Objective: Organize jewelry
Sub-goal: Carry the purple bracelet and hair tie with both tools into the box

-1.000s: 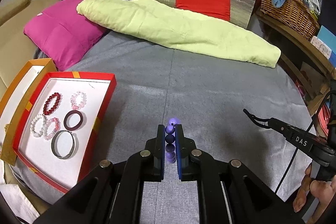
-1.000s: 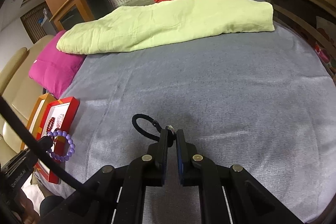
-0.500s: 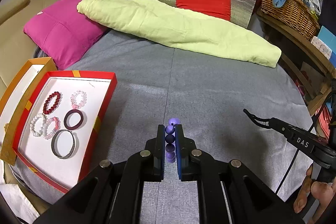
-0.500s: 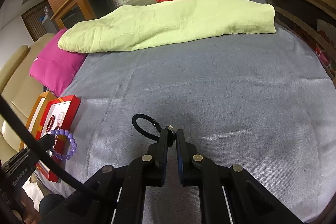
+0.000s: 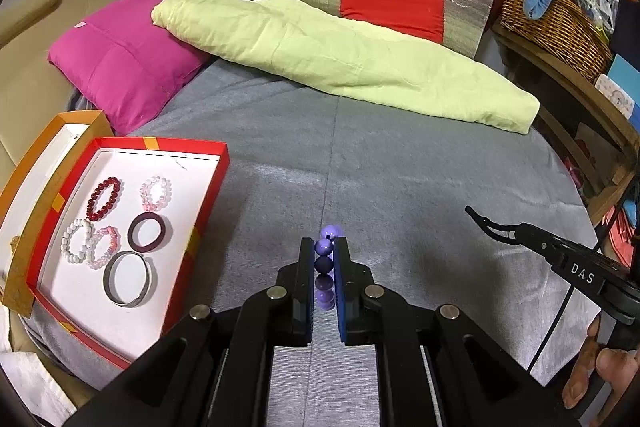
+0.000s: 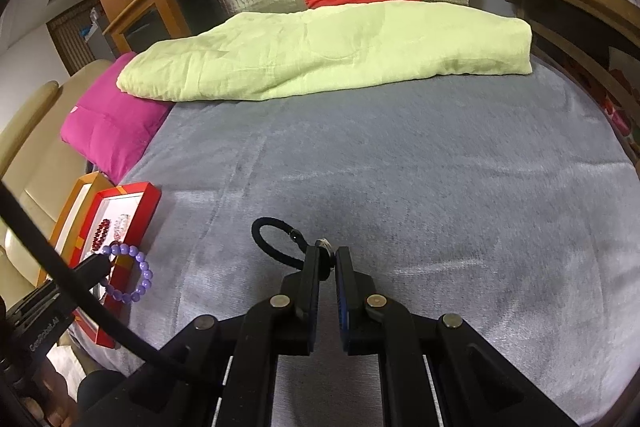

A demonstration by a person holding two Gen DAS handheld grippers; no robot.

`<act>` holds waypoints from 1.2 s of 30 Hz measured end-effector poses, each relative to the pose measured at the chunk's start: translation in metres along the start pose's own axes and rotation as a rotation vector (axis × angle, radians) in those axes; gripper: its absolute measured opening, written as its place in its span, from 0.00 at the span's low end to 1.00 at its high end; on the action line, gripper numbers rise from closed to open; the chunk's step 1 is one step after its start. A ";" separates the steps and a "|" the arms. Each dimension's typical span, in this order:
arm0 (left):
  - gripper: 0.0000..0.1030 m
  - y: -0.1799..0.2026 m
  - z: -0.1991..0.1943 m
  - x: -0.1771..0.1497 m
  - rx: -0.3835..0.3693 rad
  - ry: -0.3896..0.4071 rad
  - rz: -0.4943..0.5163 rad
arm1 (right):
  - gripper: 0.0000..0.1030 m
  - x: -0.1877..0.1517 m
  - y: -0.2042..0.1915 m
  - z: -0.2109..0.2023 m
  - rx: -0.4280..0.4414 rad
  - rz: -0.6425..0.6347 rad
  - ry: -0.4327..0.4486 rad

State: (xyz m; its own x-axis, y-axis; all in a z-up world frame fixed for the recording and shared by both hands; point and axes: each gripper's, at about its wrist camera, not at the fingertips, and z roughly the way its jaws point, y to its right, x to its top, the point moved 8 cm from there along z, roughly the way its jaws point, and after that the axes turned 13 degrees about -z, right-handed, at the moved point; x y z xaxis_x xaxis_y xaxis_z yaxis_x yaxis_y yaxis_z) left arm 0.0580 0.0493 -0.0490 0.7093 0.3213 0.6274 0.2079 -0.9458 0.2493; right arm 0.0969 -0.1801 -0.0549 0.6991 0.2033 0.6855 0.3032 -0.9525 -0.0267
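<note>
- Left wrist view: grey bedspread [image 5: 400, 163] lies bare right of the red tray [image 5: 208, 211]; the left gripper [image 5: 324, 259], angled downward, is clamped on a purple bead bracelet [image 5: 325, 247], its loop mostly hidden.
- Right wrist view: the right gripper [image 6: 328, 259], well right of the tray, pinches a black hair tie [image 6: 276, 239] by its metal charm.

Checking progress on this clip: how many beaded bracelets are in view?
5. Four lie in the red tray: dark red, pale pink, white, pink. The purple bead bracelet is clamped in the left tongs. None seems hidden.
</note>
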 end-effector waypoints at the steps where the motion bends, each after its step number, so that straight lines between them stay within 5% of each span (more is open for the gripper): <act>1: 0.09 -0.003 -0.001 0.002 0.004 0.004 -0.003 | 0.08 0.002 -0.002 0.000 0.002 -0.004 0.001; 11: 0.09 -0.070 -0.013 0.034 0.073 0.057 -0.087 | 0.08 0.032 -0.060 0.009 0.071 -0.115 0.020; 22: 0.09 -0.208 0.002 0.050 0.216 0.037 -0.271 | 0.09 0.071 -0.218 0.060 0.270 -0.303 -0.013; 29: 0.09 -0.241 0.021 0.052 0.240 0.009 -0.314 | 0.09 0.084 -0.292 0.116 0.280 -0.383 -0.077; 36: 0.09 -0.254 0.037 0.055 0.242 -0.007 -0.325 | 0.09 0.084 -0.313 0.155 0.250 -0.420 -0.140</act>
State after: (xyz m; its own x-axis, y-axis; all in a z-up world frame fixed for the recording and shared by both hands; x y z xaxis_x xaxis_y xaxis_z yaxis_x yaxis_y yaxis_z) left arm 0.0690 0.3050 -0.1052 0.5848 0.6057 0.5396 0.5741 -0.7790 0.2522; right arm 0.1613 0.1701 -0.1022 0.5582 0.6021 0.5709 0.7109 -0.7018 0.0451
